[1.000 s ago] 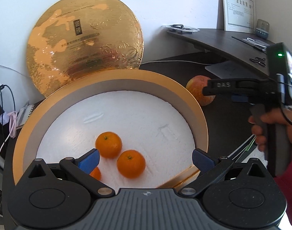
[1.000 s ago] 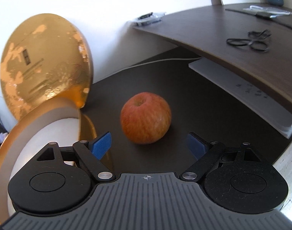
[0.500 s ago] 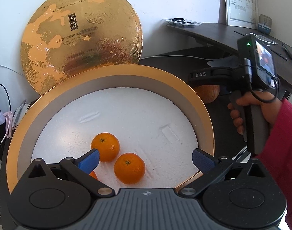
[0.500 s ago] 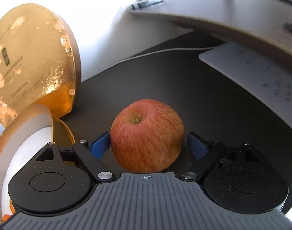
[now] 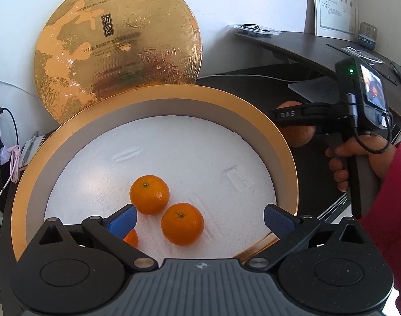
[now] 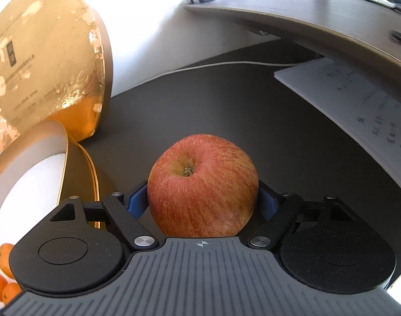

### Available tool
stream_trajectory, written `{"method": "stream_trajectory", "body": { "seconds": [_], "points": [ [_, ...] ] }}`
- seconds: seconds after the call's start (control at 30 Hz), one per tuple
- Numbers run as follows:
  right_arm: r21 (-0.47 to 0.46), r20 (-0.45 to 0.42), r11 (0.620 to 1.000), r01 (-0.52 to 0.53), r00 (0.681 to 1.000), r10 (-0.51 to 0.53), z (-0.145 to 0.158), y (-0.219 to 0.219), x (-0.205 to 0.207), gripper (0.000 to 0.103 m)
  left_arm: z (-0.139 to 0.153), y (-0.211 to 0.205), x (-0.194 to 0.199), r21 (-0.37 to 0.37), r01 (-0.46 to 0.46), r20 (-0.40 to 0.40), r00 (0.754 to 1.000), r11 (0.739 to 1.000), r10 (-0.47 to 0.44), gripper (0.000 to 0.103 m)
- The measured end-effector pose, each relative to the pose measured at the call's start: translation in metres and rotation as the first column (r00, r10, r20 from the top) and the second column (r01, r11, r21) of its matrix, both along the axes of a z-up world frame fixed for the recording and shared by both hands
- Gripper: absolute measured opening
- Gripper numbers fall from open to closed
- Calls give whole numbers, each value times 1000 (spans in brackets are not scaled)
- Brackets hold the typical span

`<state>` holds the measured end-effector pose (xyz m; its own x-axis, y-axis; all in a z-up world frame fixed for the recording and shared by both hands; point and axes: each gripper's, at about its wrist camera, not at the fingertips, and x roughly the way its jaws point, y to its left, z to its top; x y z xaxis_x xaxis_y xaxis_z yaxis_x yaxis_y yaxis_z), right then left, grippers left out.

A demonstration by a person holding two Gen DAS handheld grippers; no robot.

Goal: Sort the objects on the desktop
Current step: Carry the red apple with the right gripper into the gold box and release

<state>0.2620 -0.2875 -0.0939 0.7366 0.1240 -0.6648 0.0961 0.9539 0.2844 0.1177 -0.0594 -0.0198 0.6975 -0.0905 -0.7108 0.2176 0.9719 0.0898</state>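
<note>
Closing around a red apple (image 6: pixel 202 187) on the dark desk (image 6: pixel 253 121), the right gripper (image 6: pixel 202 200) has its blue pads at the fruit's two sides, seemingly touching it. The left gripper (image 5: pixel 199 217) hangs with jaws wide and empty over a round gold-rimmed box (image 5: pixel 279 137). Three oranges lie on the box's white foam floor: one (image 5: pixel 149 194) by the left pad, one (image 5: pixel 182 223) between the pads, a third (image 5: pixel 131 238) half hidden. The gold lid (image 5: pixel 118 50) leans upright against the wall behind.
</note>
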Motion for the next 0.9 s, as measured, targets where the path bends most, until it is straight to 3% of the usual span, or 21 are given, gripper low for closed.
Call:
{"method": "stream_trajectory", "body": {
  "seconds": [0.1,0.2,0.47,0.57,0.67,0.9],
  "points": [
    [48,-6,998,31,1000,-30,8,-8,-11,82,4,4,-9,-13,4,22,1000,1000,-3,102],
    [94,42,995,19,999,-23,29,-7,-27,82,12,12,-19,-50,3,53,999,999,-1,102],
    [17,221,991,-133,967,126,113,49,-68,83,26,60,-39,-100,-112,113,986,989,123,102],
    [-28,182,973,-230,956,231,117,88,-65,83,23,83,-46,-120,-178,101,976,977,191,102],
    [-67,89,949,-309,945,314,102,119,-59,83,22,102,-54,-136,-223,94,967,965,237,102],
    [-129,-95,919,-372,927,362,59,166,-50,83,22,124,-64,-165,-259,95,956,952,277,102]
  ]
}}
